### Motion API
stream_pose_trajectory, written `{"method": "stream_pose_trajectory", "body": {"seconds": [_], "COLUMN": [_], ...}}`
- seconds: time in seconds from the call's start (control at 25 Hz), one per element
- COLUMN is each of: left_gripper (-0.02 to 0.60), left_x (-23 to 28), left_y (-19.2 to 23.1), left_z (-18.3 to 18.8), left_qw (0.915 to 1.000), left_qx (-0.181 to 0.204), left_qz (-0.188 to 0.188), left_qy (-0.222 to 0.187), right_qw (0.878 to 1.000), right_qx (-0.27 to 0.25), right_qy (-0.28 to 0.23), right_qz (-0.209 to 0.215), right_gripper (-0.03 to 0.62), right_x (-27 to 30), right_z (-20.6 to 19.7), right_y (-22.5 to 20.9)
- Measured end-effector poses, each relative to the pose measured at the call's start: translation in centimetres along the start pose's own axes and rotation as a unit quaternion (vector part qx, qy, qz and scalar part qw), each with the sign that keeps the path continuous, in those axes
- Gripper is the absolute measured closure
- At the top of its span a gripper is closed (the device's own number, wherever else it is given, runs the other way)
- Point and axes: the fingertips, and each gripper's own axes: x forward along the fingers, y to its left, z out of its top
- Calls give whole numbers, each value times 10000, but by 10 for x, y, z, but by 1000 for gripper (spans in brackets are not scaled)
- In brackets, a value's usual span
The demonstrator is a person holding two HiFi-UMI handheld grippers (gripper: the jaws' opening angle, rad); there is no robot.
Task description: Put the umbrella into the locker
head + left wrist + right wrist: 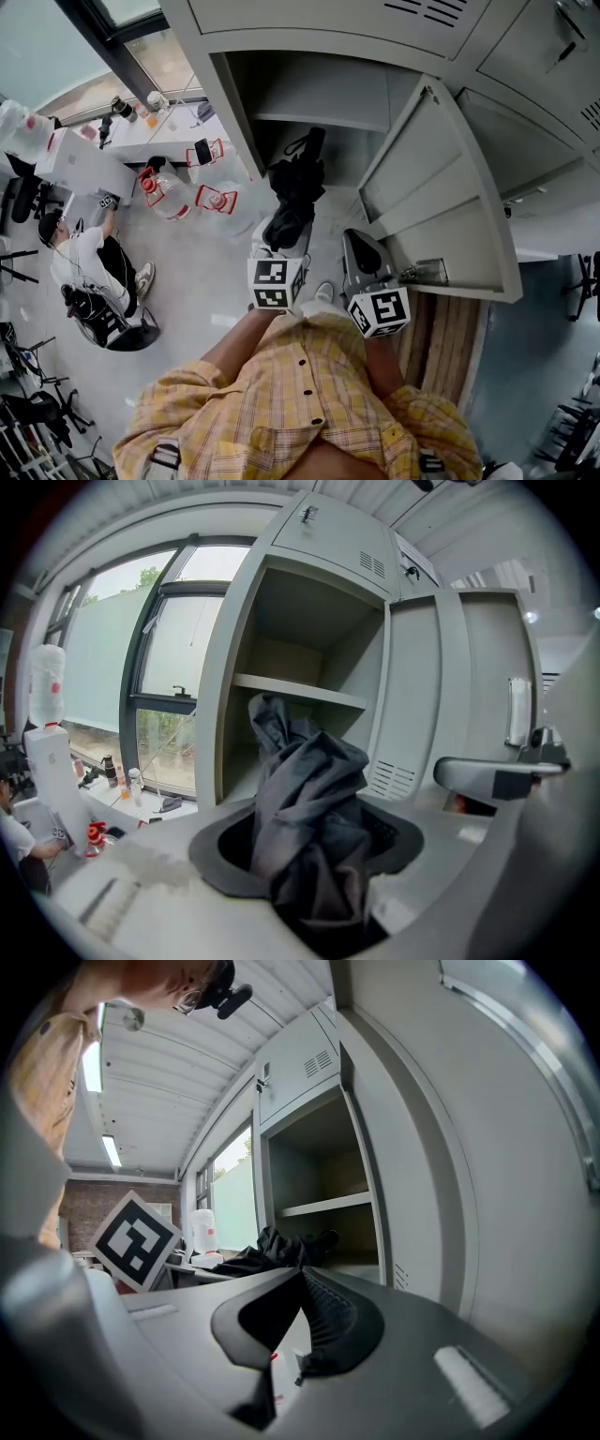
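Observation:
The umbrella [293, 192] is black and folded, with loose crumpled fabric. My left gripper [280, 247] is shut on its near end, and its far end with the strap reaches into the mouth of the open grey locker [323, 98], below the shelf [319, 120]. In the left gripper view the umbrella [302, 775] rises from between the jaws of that gripper [311, 847] toward the compartment. My right gripper [357, 240] is shut with nothing in it, just right of the umbrella and beside the opened locker door [441, 197]. The right gripper view shows the right gripper [304, 1275] with its pads meeting, the umbrella [272, 1246] to its left.
Closed lockers [525, 56] stand around the open one. On the floor to the left a person [89, 267] sits near water jugs [164, 192] and a white table [178, 127]. Wooden boards [441, 337] lie below the door.

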Motion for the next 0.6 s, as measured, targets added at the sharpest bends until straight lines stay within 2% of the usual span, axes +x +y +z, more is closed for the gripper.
{"method": "stream_pose_trajectory", "body": {"seconds": [0.24,0.6], "left_gripper": [339,339], "left_x": [21,47], "left_y": [3,9], "left_z": [6,20], "left_qw": [9999,9998], "left_qx": [151,83], "left_qz": [44,183], "left_qy": [-17,-5], "right_qw": [10000,10000], "right_qx": [-39,-22], "right_qy": [55,82], "right_qz": [30,24], "right_gripper": [595,595], "right_x": [5,13], "right_z": [-2,-4], "right_y": [-4,-15]}}
